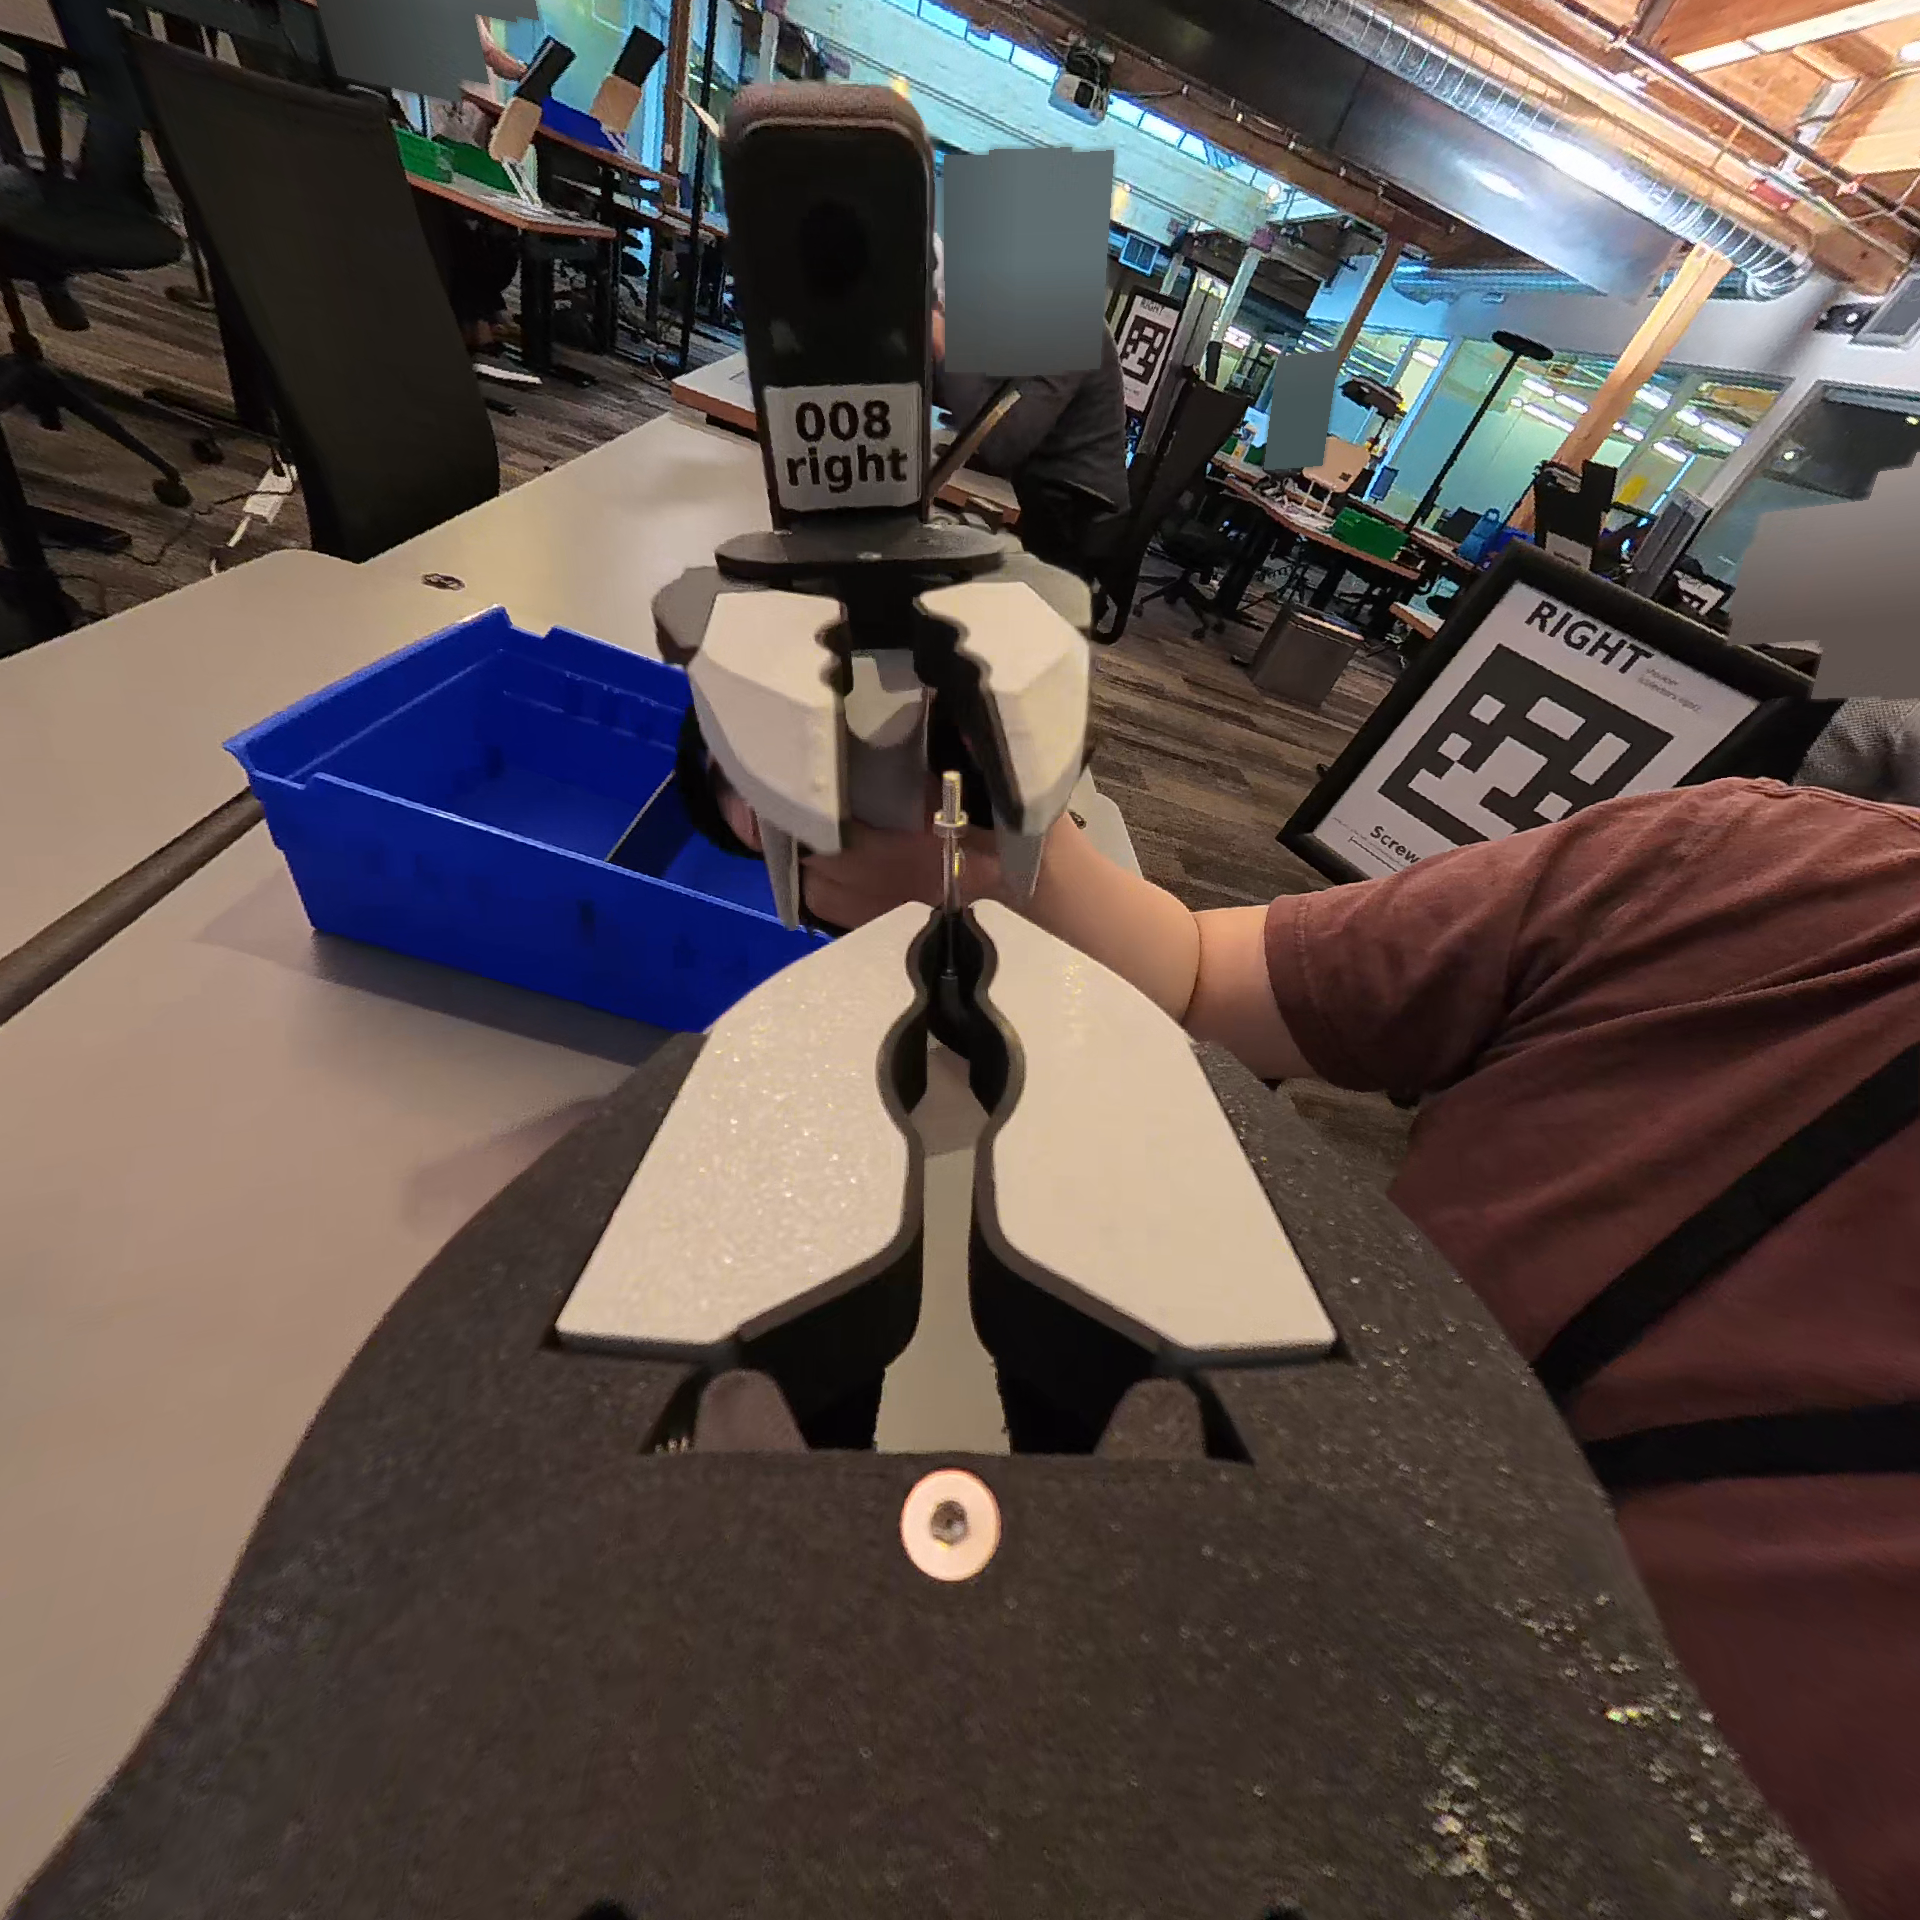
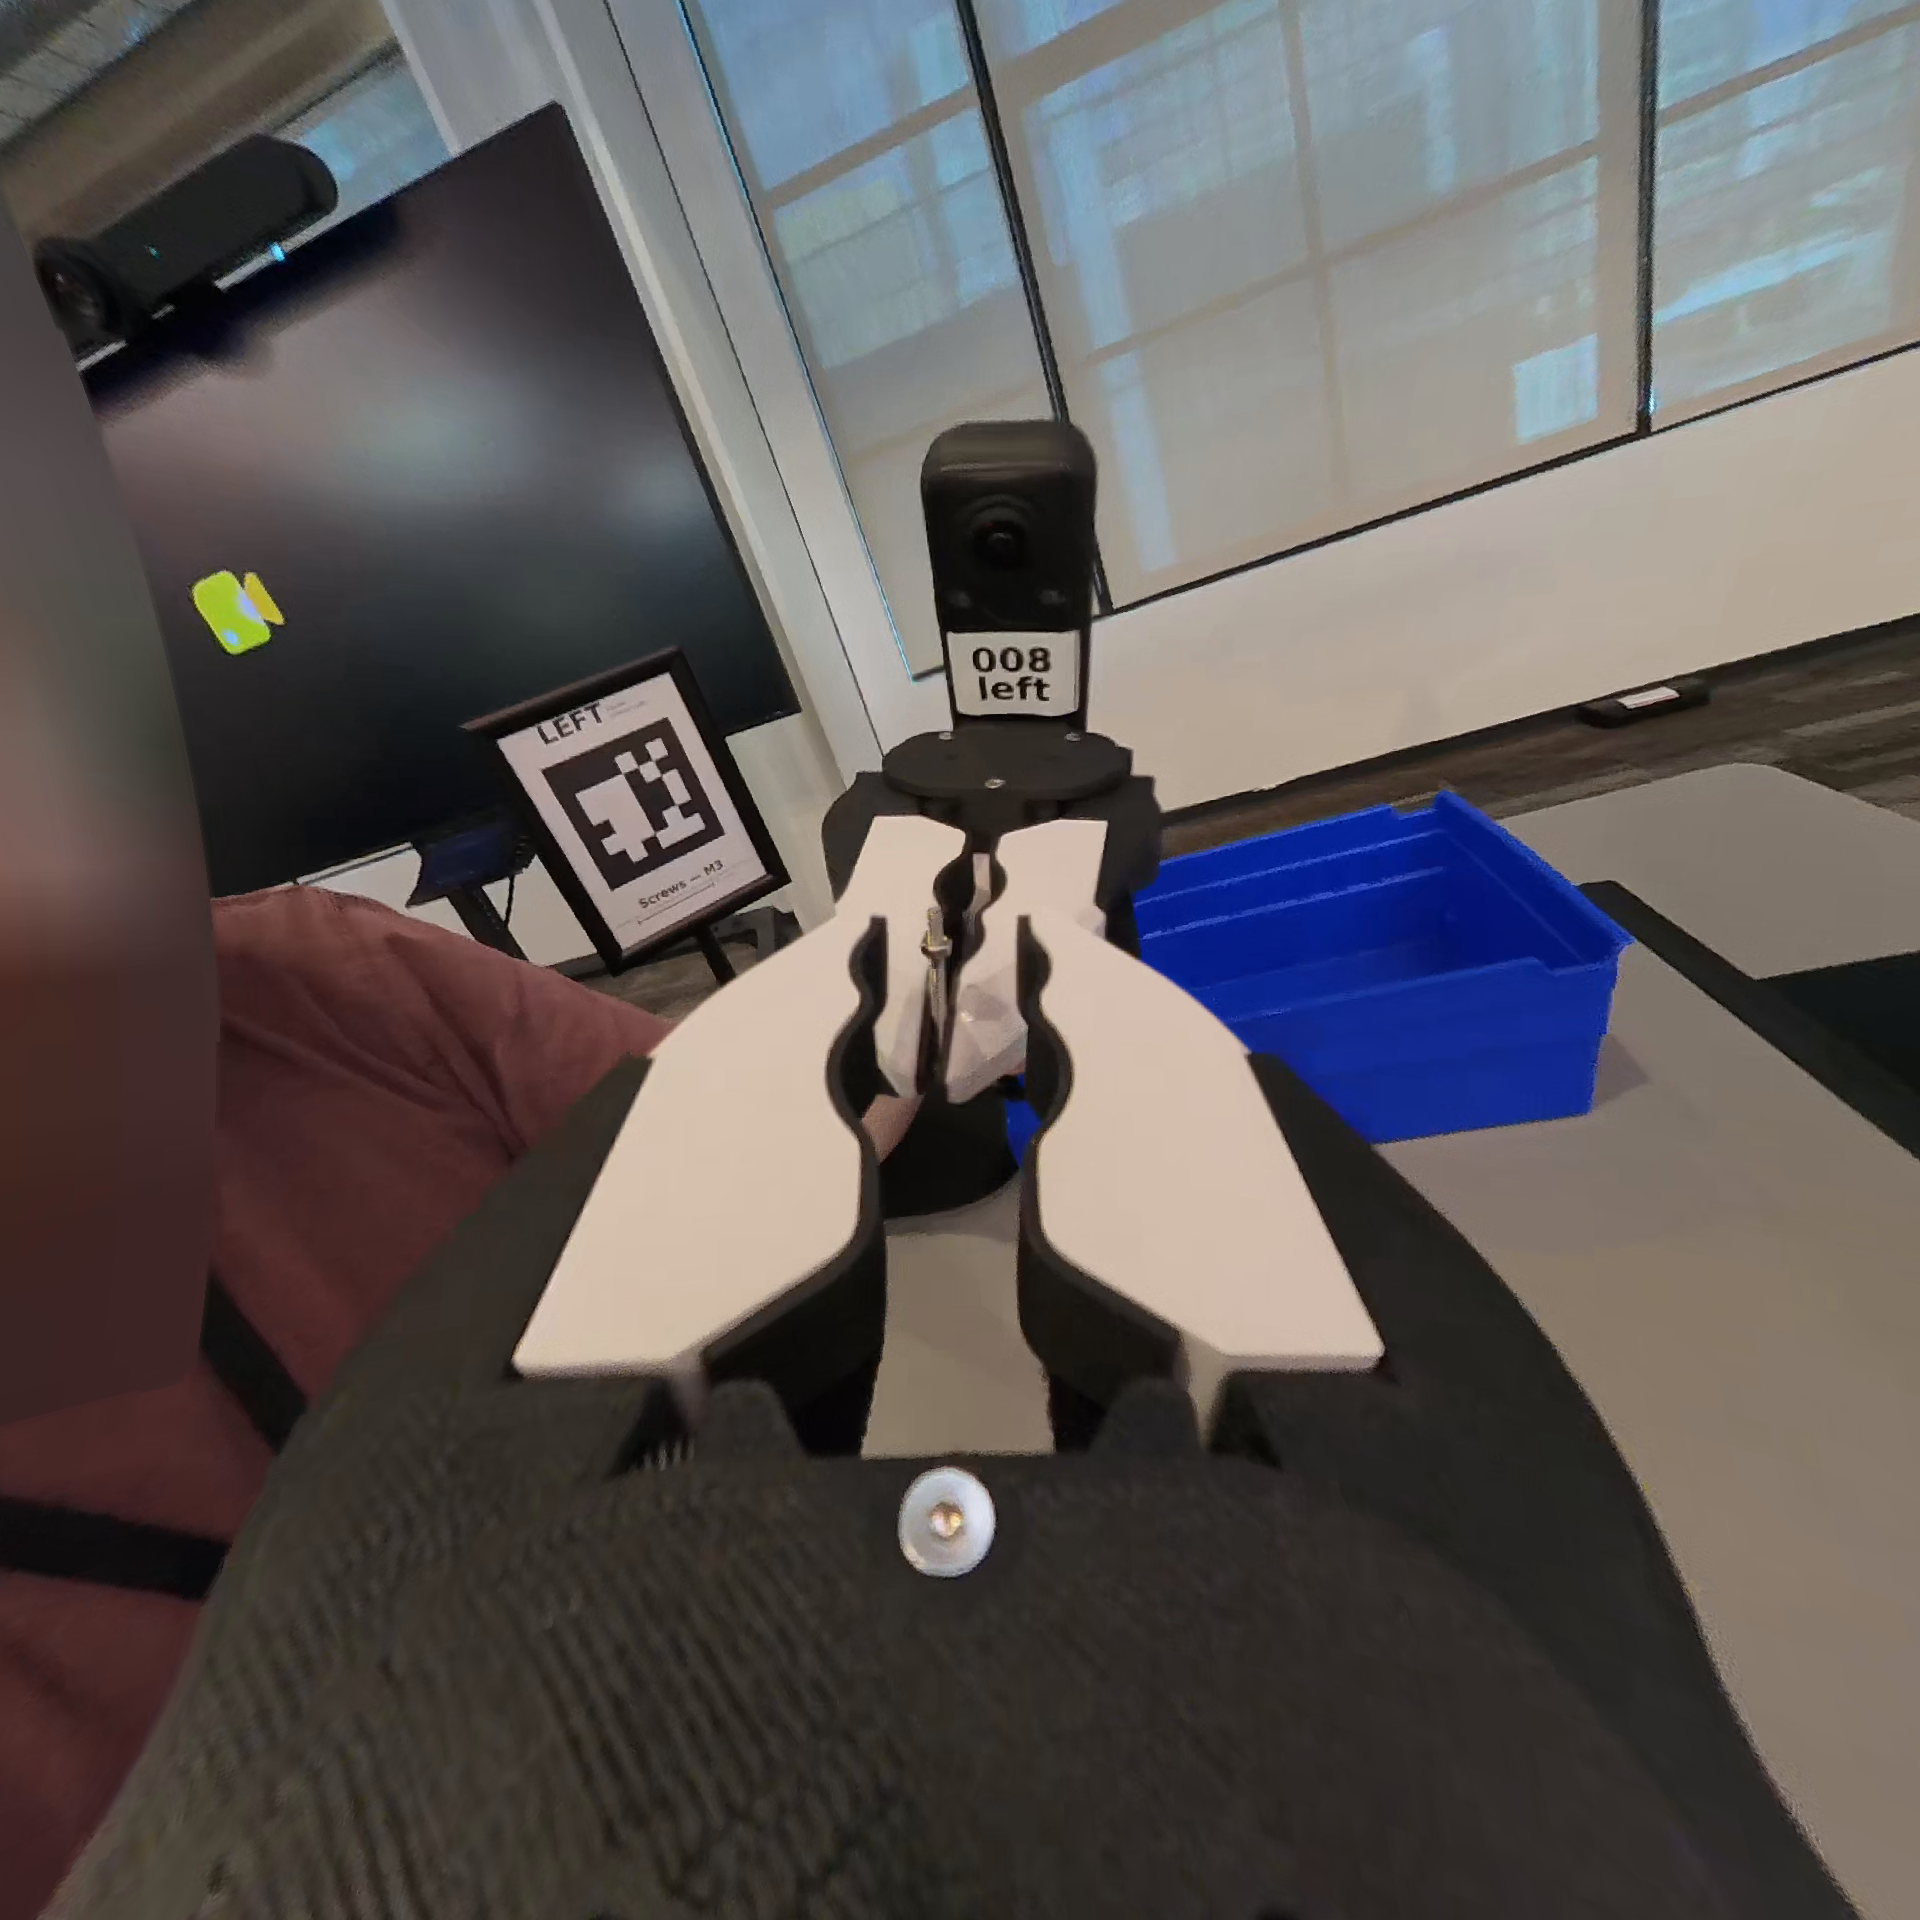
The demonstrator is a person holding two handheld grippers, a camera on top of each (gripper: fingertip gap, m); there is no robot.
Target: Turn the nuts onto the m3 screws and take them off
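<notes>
In the left wrist view my left gripper [image 1: 948, 920] is shut on the lower end of a thin silver m3 screw [image 1: 948, 868], which stands up out of the fingertips. A small silver nut [image 1: 950, 821] sits on the screw near its top. My right gripper [image 1: 904, 899] faces it, jaws apart on either side of the nut. In the right wrist view my right gripper [image 2: 945, 930] is open, with the nut [image 2: 935, 943] and screw [image 2: 938, 997] in the gap and clear of both fingers. The left gripper [image 2: 943, 1070] holds the screw's base behind them.
A blue plastic bin [image 1: 520, 914] [image 2: 1403, 1049] with a divider stands on the grey table [image 1: 260, 1143] [image 2: 1662, 1195] beyond the grippers. A person's arm in a maroon sleeve [image 1: 1558, 1039] is at the right. Framed marker signs [image 1: 1538, 748] [image 2: 634, 810] stand off the table. Both grippers' tips are close together, under 4 cm apart.
</notes>
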